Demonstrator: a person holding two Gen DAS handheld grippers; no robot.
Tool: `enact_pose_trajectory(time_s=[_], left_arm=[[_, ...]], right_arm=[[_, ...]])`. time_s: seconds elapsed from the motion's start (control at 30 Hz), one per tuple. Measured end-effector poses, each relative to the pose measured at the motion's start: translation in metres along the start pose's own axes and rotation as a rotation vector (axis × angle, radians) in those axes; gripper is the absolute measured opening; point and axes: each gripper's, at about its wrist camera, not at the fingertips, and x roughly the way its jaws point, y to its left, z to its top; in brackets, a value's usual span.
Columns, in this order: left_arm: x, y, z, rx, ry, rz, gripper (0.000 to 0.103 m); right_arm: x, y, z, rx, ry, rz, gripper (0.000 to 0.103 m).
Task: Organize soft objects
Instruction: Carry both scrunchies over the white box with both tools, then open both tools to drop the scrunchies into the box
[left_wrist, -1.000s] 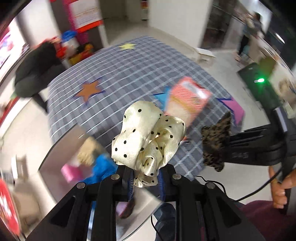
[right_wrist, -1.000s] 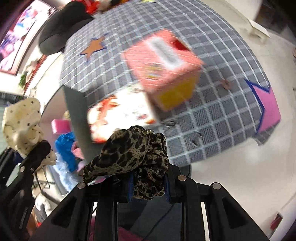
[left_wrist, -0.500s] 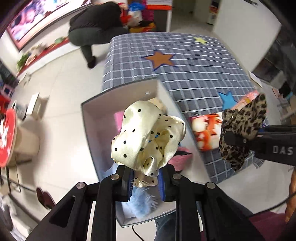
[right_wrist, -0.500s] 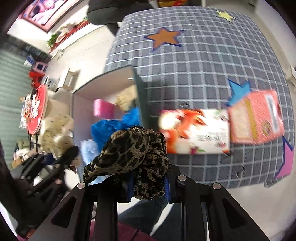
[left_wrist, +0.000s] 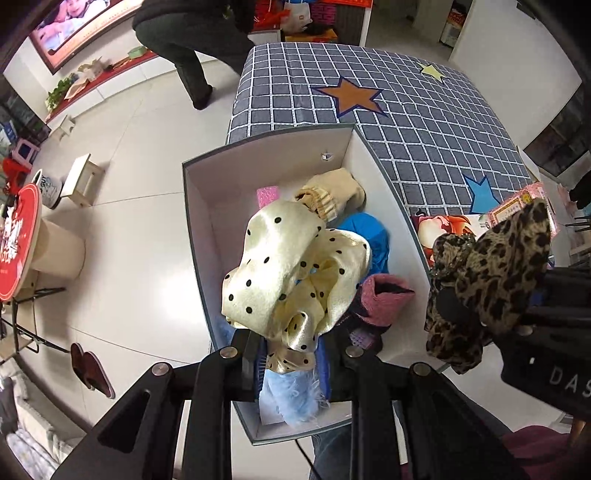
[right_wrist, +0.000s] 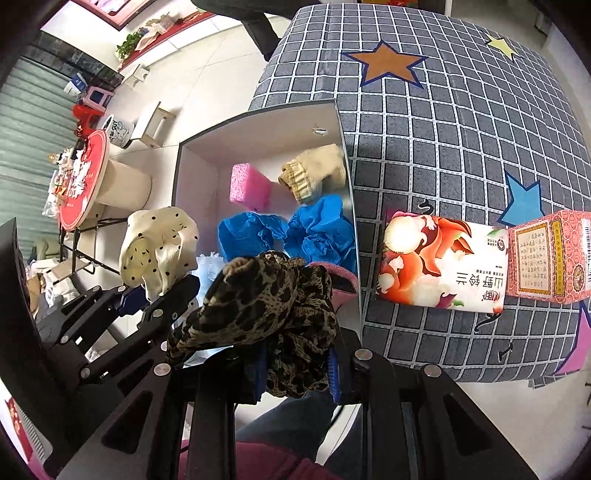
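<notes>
My left gripper is shut on a cream polka-dot scrunchie, which hangs over the open grey box. My right gripper is shut on a leopard-print scrunchie, also above the box near its right wall. In the left wrist view the leopard scrunchie shows at the right; in the right wrist view the cream scrunchie shows at the left. Inside the box lie a beige glove, a pink sponge, blue cloth, a pink knitted piece and a pale blue fluffy item.
The box stands against the left edge of a grey checked table with star patches. A tissue pack and a pink carton lie on the table to the right. A person stands on the tiled floor beyond; a small round red-topped table is at the left.
Both grippers have swung from over the table to over the open box, each rolling as it went and still holding its scrunchie. The box now fills the middle of both views.
</notes>
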Motion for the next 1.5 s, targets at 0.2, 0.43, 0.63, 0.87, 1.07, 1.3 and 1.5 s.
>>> enact_pose_trajectory(time_s=[0.2, 0.43, 0.63, 0.87, 1.07, 1.3, 1.5], left_arm=[[0.005, -0.001, 0.004, 0.014, 0.018, -0.005, 0.025], [0.008, -0.003, 0.007, 0.033, 0.028, -0.004, 0.025], [0.009, 0.001, 0.007, 0.014, 0.036, -0.008, 0.025], [0.013, 0.005, 0.01, 0.015, 0.048, -0.003, 0.025], [0.015, 0.003, 0.013, 0.03, 0.053, -0.007, 0.025], [0.016, 0.005, 0.014, 0.026, 0.057, -0.013, 0.026], [0.014, 0.013, 0.016, -0.001, 0.034, 0.034, 0.061]], right_arm=[[0.002, -0.005, -0.003, 0.017, 0.012, 0.007, 0.026], [0.002, -0.008, 0.0, 0.034, 0.011, 0.007, 0.026], [0.007, -0.003, 0.003, 0.016, 0.029, 0.001, 0.026], [0.012, 0.002, 0.008, -0.003, 0.045, 0.0, 0.026], [0.012, 0.0, 0.01, 0.01, 0.044, 0.0, 0.026], [0.012, 0.003, 0.013, 0.001, 0.053, -0.007, 0.026], [0.015, 0.009, 0.015, -0.029, 0.069, -0.008, 0.029]])
